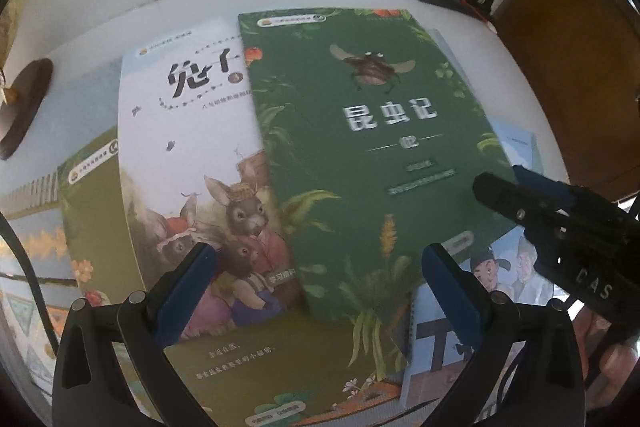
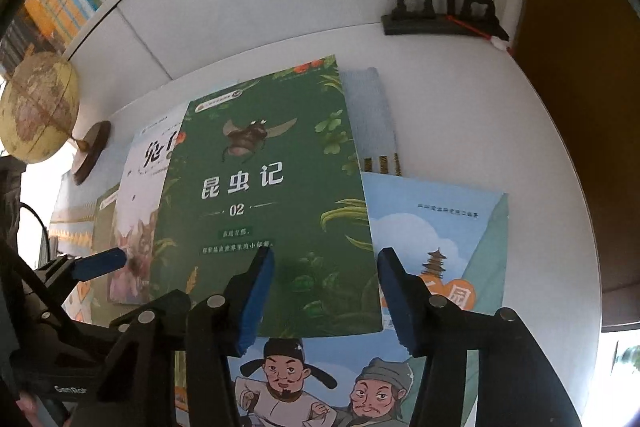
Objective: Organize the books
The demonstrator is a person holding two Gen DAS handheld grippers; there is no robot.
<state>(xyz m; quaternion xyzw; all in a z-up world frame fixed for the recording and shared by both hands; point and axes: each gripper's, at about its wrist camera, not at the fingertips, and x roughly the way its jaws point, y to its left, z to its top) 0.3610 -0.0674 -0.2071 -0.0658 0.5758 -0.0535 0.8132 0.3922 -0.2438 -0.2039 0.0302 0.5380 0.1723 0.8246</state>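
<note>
Overhead, both tools hang above a loose spread of books on the white bench [image 2: 460,115]. Topmost lies the green insect book [image 2: 264,195], overlapping the rabbit book [image 1: 192,163] at its 9 o'clock and the blue cartoon book [image 2: 436,239] at its 4 o'clock. Left tool [image 1: 328,291] has its jaws wide apart, nothing between them. Right tool [image 2: 326,299] has its jaws partly apart, astride the green book's lower corner without pressing it. Toward 10 o'clock stands a globe [image 2: 38,107].

A white table [image 2: 460,115] carries overlapping books: a light blue cartoon book [image 2: 436,227] and a striped book [image 2: 372,115] lie flat, beside a globe's wooden base [image 2: 91,151] and a black stand [image 2: 440,15].
</note>
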